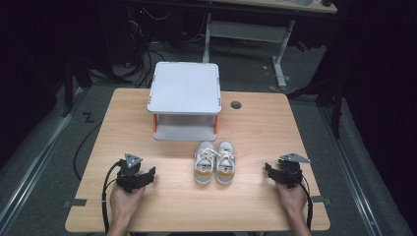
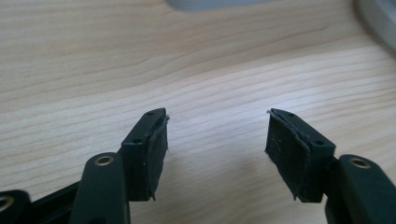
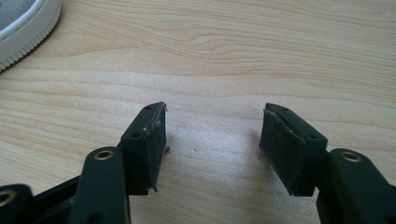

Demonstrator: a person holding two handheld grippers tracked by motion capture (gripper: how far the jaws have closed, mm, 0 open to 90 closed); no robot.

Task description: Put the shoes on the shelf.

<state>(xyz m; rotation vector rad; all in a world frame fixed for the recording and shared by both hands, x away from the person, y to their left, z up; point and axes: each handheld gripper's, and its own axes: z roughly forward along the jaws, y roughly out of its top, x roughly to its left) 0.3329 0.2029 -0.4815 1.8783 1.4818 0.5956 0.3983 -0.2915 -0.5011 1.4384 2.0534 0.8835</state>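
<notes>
Shoes (image 1: 215, 168): pair, side by side before rack (image 1: 185, 101). Left gripper (image 1: 146, 176), right gripper (image 1: 270, 170): both agape, empty, resting apart. Step: approach. Next: probably close in, grasp one shoe.

Shoe (image 3: 23, 25): cut by the right gripper view's top-left corner; white ribbed sole rim and a patch of grey upper visible, rest outside.
Grey object (image 2: 219, 3): cropped by the left gripper view's top edge; blurred, identity unclear.
Pale curved rim (image 2: 378, 21): cropped at that view's top-right corner; blurred, identity unclear.
Forearms: cut by the high view's bottom edge.
Rack (image 1: 185, 98): lower shelf largely hidden beneath its top panel.
</notes>
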